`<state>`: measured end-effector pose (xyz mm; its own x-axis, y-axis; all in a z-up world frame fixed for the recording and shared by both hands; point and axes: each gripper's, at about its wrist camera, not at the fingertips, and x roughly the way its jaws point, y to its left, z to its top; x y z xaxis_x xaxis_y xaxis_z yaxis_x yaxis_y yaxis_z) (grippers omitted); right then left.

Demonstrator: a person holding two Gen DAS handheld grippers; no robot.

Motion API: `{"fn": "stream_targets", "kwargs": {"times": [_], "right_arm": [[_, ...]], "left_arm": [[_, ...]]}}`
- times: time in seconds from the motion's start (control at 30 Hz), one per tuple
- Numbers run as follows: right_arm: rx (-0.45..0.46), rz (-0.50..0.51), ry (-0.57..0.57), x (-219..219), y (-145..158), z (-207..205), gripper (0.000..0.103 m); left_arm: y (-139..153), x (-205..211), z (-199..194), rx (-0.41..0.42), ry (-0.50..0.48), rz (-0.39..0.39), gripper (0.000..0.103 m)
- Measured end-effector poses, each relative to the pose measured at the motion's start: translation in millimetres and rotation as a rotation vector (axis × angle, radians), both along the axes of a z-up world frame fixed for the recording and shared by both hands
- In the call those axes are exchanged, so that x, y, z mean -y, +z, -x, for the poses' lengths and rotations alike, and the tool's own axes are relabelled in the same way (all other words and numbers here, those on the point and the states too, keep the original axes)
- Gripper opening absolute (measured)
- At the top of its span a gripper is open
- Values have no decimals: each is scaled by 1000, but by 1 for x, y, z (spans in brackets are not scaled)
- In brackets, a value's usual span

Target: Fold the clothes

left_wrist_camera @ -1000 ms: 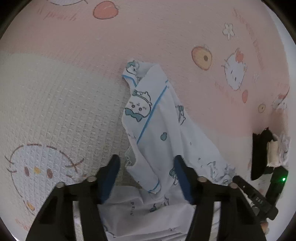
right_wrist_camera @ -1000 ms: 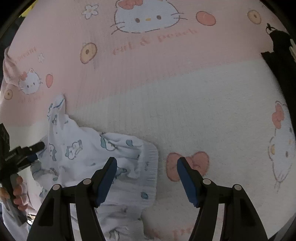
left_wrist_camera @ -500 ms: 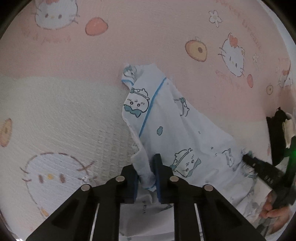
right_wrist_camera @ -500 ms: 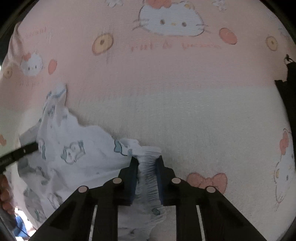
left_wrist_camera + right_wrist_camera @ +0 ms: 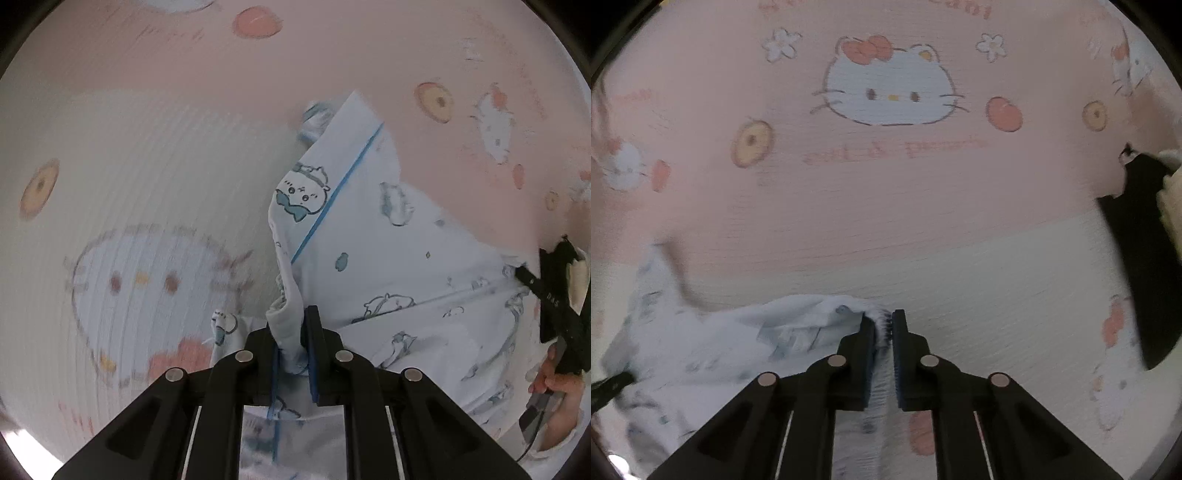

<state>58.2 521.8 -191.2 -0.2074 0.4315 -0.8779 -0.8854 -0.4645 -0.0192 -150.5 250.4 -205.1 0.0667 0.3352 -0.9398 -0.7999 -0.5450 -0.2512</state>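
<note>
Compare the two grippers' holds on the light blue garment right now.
The left gripper pinches a thick bunched fold, while the right gripper pinches a thinner ruffled edge. The left's garment rises ahead; the right's trails off leftward. Both are shut on the same cloth.

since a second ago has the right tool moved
Yes. The right tool closed on the garment edge and carried it up the blanket, from beside the pink bow print toward the cream-to-pink border.

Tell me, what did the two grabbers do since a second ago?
Both were open; now the left gripper and right gripper have shut on the white pajama garment and are lifting its edges. The pink cat-print sheet hasn't changed.
</note>
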Motion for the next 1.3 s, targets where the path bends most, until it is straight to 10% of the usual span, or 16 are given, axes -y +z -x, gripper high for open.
{"fn": "stream_targets", "kwargs": {"times": [0.93, 1.3], "right_arm": [[32, 290, -14, 58, 1, -46, 6], [17, 285, 11, 87, 19, -57, 12]], "left_arm": [[-9, 5, -85, -91, 9, 281, 13], [-11, 41, -62, 119, 123, 192, 14]]}}
